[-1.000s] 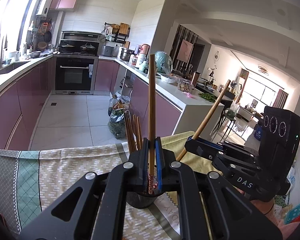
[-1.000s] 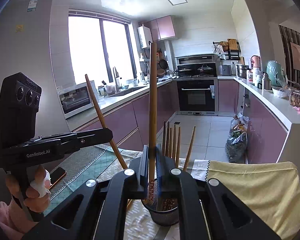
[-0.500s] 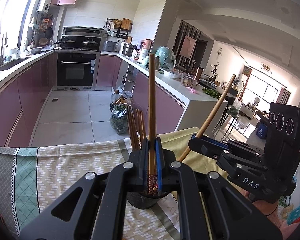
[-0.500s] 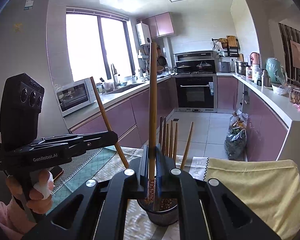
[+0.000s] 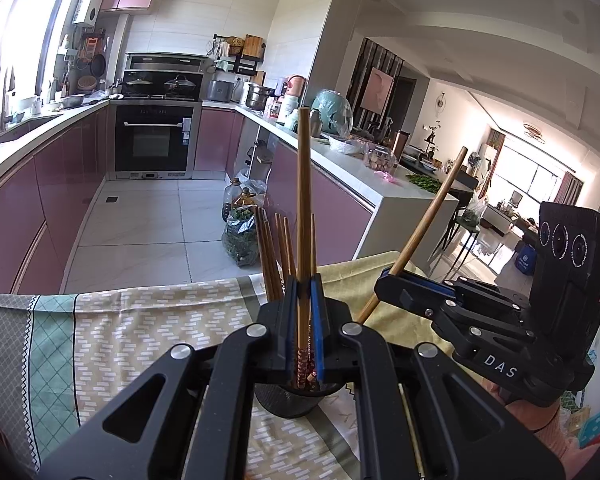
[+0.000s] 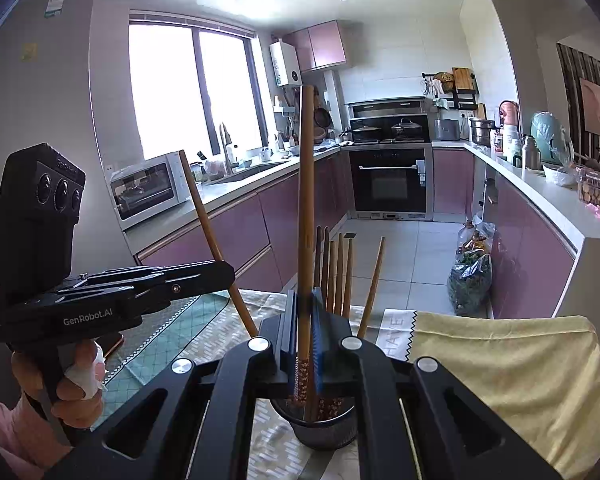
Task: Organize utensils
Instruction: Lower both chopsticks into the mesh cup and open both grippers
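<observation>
A black mesh cup [image 5: 296, 400] stands on the patterned tablecloth [image 5: 140, 328], with several wooden chopsticks [image 5: 274, 256] upright in it. My left gripper [image 5: 303, 308] is shut on one chopstick [image 5: 303, 200], held upright with its patterned tip at the cup's mouth. My right gripper [image 6: 305, 312] is shut on another upright chopstick [image 6: 306, 200] over the same cup [image 6: 320, 428]. Each gripper also shows in the other's view, the right gripper [image 5: 400, 286] with its chopstick [image 5: 428, 216] slanting, and the left gripper [image 6: 220, 274] likewise.
A yellow cloth [image 6: 500, 368] covers the table's right part. A phone [image 6: 112, 340] lies behind the hand [image 6: 76, 384] that holds the left gripper. Beyond the table edge are the tiled kitchen floor, purple cabinets [image 6: 228, 232] and a bag of greens [image 5: 240, 236].
Almost nothing differs. Both grippers keep hold of their chopsticks above the cup, with only a slight drift of the views.
</observation>
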The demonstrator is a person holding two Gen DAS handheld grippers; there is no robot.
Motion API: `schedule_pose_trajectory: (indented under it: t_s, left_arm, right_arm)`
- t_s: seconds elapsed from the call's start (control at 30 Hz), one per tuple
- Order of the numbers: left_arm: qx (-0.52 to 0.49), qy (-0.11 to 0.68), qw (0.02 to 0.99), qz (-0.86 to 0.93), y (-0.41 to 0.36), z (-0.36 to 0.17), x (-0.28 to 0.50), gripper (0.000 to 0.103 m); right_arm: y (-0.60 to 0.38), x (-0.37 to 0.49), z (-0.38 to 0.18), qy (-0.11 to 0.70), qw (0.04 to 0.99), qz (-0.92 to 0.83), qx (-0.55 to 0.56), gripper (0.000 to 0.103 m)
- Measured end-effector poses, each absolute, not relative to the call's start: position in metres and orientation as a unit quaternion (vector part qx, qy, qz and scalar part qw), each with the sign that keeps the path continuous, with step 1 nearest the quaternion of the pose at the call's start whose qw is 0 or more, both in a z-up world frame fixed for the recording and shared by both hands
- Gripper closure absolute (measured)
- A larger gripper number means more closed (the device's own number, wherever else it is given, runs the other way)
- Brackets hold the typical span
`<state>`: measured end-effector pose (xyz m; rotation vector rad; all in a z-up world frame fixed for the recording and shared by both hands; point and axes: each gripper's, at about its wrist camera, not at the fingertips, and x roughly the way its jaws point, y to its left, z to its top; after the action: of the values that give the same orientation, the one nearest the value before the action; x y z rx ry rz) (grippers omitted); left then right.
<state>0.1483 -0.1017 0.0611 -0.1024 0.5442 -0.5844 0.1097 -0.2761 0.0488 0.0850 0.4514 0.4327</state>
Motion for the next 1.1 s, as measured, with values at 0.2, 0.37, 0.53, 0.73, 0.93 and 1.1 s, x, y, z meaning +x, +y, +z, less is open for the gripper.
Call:
schedule_pose_trajectory:
  t_s: [0.2,0.37,0.53,0.73,0.93,1.1]
  left_arm:
    - [-0.047,0.268,0.92,-0.283,-0.103,0.06,0.15,0.096]
    - [-0.046,0.273,0.919,-0.282,-0.105,0.058,0.154,0.096]
    - [-0.039,0.278,0.918,-0.28,-0.106,0.055,0.156,0.096]
    - [-0.027,0.288,0.915,-0.28,-0.112,0.05,0.158,0.096]
    - [-0.006,0.304,0.909,-0.285,-0.114,0.043,0.16,0.096]
    - [0.007,0.326,0.901,-0.285,-0.119,0.032,0.166,0.096]
  right_arm:
    - [-0.276,0.112,0.046,0.226,0.95,0.212,0.041,0.097]
    - [-0.277,0.114,0.044,0.231,0.949,0.211,0.04,0.097]
    - [-0.278,0.119,0.04,0.237,0.948,0.209,0.041,0.097]
    - [-0.276,0.124,0.035,0.247,0.945,0.209,0.04,0.097]
    - [-0.274,0.129,0.027,0.263,0.94,0.213,0.038,0.097]
    - [-0.271,0.135,0.019,0.278,0.935,0.216,0.035,0.097]
